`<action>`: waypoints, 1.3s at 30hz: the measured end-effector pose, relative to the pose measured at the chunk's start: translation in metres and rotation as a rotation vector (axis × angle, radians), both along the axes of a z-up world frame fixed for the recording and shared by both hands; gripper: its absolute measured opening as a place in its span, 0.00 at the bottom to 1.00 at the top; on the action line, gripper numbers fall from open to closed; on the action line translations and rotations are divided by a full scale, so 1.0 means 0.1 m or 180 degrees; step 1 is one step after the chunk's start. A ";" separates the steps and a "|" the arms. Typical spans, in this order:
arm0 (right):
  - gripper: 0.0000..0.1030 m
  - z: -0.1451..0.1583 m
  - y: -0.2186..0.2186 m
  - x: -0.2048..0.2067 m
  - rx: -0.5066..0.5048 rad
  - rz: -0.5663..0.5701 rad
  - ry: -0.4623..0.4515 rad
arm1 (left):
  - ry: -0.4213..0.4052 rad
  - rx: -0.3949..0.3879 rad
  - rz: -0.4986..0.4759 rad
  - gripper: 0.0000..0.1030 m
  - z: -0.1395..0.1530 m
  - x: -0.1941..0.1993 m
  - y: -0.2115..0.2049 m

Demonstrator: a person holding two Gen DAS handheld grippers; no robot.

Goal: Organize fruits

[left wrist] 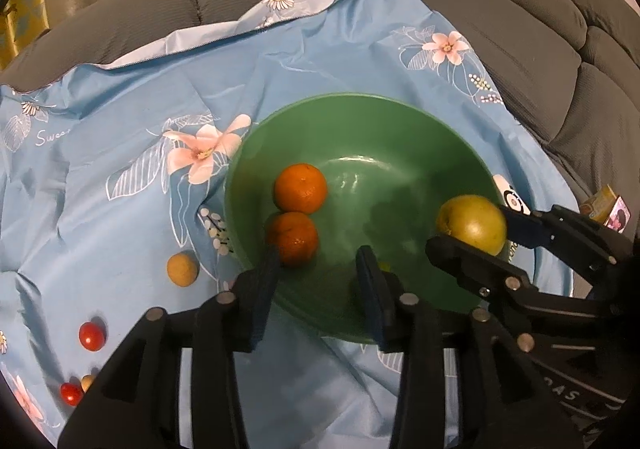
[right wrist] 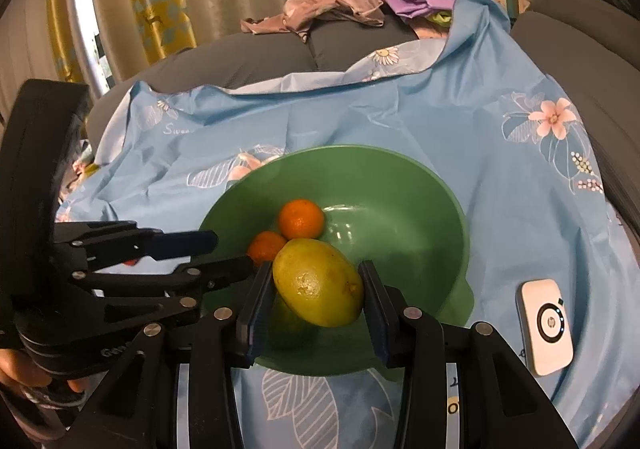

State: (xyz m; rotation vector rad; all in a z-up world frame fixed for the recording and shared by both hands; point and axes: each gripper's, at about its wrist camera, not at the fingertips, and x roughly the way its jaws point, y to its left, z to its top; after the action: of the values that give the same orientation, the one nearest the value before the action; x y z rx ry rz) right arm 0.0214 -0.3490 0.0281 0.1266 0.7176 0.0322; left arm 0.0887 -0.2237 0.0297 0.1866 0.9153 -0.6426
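Note:
A green bowl point(left wrist: 380, 129) point(right wrist: 372, 177) stands on a blue flowered cloth point(left wrist: 132, 97). Two oranges point(left wrist: 301, 188) point(left wrist: 294, 239) lie in it on the left side; the right wrist view shows them too point(right wrist: 301, 219) point(right wrist: 266, 245). My left gripper point(left wrist: 320, 269) point(right wrist: 234, 252) is open over the bowl's near side. Its left finger touches the nearer orange and its right finger stands apart from it. My right gripper point(right wrist: 316, 289) point(left wrist: 468, 229) is shut on a yellow-green fruit point(right wrist: 318, 281) point(left wrist: 472, 221), held above the bowl's right side.
Left of the bowl, a small yellow fruit point(left wrist: 182, 269), two red tomatoes point(left wrist: 92, 335) point(left wrist: 71, 393) and a small pale fruit point(left wrist: 87, 381) lie on the cloth. A white device point(right wrist: 546, 329) lies right of the bowl. Grey sofa cushions point(left wrist: 540, 49) and a clothes pile point(right wrist: 332, 1) stand behind.

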 end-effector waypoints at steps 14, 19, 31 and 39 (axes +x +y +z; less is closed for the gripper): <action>0.43 0.13 -0.34 -0.30 0.0236 -0.0249 -0.0166 | -0.0074 -0.0032 0.0630 0.77 0.09 -0.45 1.04; 0.43 0.12 -0.32 -0.39 0.0266 -0.0192 -0.0159 | 0.0064 0.0068 0.1085 0.77 -0.07 -0.74 1.72; 0.43 0.18 0.31 -0.42 0.0126 0.0358 -0.0105 | 0.0236 -0.0214 0.1598 0.77 -0.16 -1.14 2.43; 0.43 0.09 0.84 -0.41 -0.0052 0.0853 0.0061 | 0.0298 -0.0414 0.1533 0.77 -0.27 -1.20 2.54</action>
State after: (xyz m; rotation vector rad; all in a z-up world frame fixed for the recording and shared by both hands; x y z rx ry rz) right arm -0.0192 -0.2649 0.0373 0.0144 0.7500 0.2814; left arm -0.0311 0.0304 0.0031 -0.1797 0.9607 -0.2625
